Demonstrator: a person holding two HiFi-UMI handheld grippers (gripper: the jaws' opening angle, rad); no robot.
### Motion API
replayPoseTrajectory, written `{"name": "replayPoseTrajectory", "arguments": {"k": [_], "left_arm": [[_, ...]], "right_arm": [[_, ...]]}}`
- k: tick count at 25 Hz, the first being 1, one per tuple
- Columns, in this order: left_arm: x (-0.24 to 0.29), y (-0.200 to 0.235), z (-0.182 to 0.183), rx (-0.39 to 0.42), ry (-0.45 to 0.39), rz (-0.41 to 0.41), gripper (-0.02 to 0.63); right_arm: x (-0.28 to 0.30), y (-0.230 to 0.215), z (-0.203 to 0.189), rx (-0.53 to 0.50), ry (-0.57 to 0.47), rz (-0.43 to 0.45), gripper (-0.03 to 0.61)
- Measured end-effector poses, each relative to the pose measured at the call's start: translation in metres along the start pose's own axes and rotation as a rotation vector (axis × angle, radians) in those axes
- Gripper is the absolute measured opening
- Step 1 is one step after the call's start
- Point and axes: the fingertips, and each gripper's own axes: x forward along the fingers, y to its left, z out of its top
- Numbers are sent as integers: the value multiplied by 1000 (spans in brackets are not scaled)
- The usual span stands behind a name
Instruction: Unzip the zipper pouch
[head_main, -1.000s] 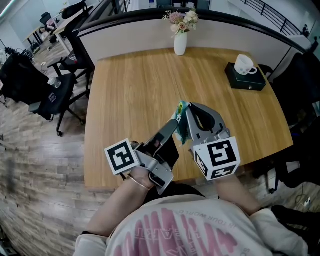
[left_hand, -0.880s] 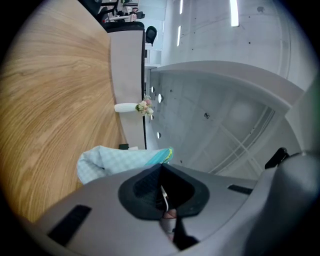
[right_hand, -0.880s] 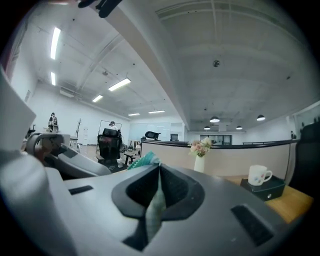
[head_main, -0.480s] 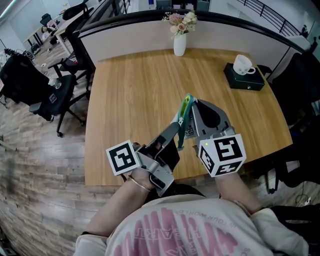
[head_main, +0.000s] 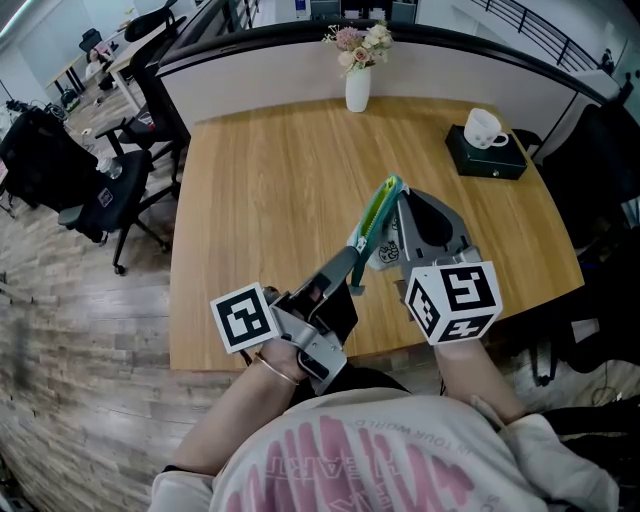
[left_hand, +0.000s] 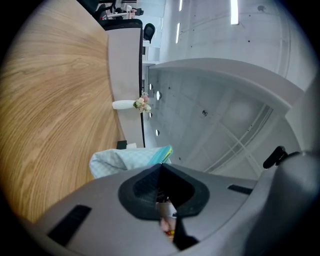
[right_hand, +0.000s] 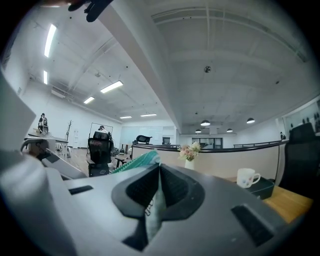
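Pinching with the left tool (left_hand: 161, 169), closed right down on a small pale-and-red scrap of the zipper pouch (left_hand: 127, 161). Cannot tell whether slider tab or mere corner. Pinching likewise with the right tool (right_hand: 159, 170), pressed flat on a thin fold of the pouch's fabric (right_hand: 154, 210), just under the green zipper edge.

From the head view, gripping the near, lower end with the left tool (head_main: 352, 265) and the far, upper end with the right tool (head_main: 402, 203). Holding the zipper pouch (head_main: 378, 218) up in the air between the two, tilted, clear of the wooden surface (head_main: 270, 190) and touching nothing else.

Done, judging by this: picked up, braced at both ends, the green zipper line drawn fairly straight from grip to grip. No telling how far open. No gap readable along the teeth in any view, so probably closed or barely started, but too small to say for sure.

Left to do, most likely: run the slider along the whole zip while anchoring the opposite end, then show the mouth open.

Further out on the surface, well apart from the work: a white vase of flowers (head_main: 361, 85) at the far edge and a cup (head_main: 487, 128) atop a dark box (head_main: 488, 160) at the far right.
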Motion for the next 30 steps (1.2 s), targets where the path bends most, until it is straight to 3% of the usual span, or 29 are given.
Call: {"name": "replayPoseTrajectory", "arguments": {"k": [30], "left_arm": [[-11, -6, -34, 27, 20, 25, 5]], "right_arm": [[-55, -62, 12, 84, -43, -166, 2]]}}
